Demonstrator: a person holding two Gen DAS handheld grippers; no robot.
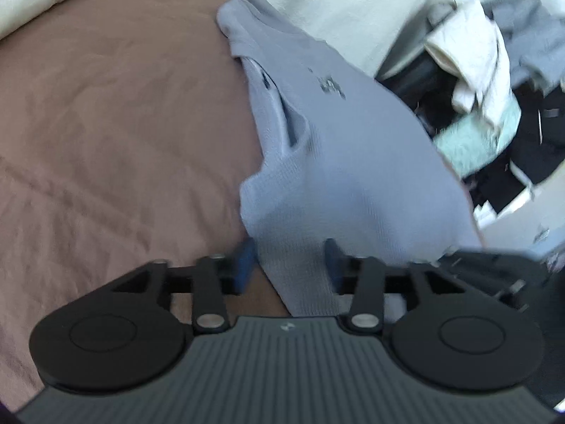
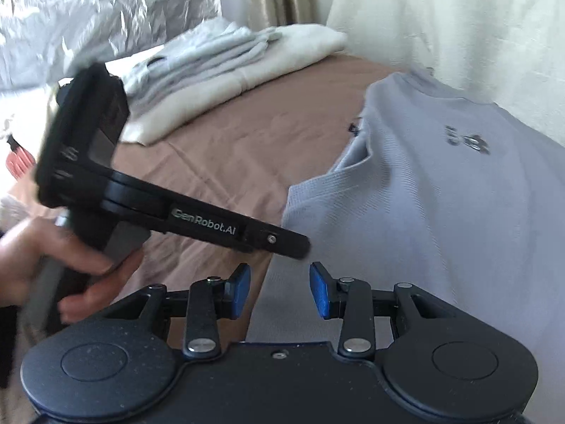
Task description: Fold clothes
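A grey-blue T-shirt (image 1: pixel 346 148) with a small dark chest print lies on the brown bed sheet (image 1: pixel 106 123), partly folded along its left side. My left gripper (image 1: pixel 289 258) is low over the shirt's near hem. Its jaws stand apart with fabric between them, and the pads do not press on it. In the right wrist view the same T-shirt (image 2: pixel 441 212) fills the right side. My right gripper (image 2: pixel 280 289) is open over the shirt's near left edge, holding nothing. The left gripper (image 2: pixel 300 245), held by a hand (image 2: pixel 53 265), reaches in side-on from the left just ahead of it.
A folded stack of white and grey clothes (image 2: pixel 229 70) lies at the far side of the bed. Crinkled silver sheeting (image 2: pixel 88 10) is behind it. Pale cream fabric (image 2: pixel 441 17) lies along the shirt's far edge. A jumble of unfolded clothes (image 1: pixel 494 88) sits off the bed's edge.
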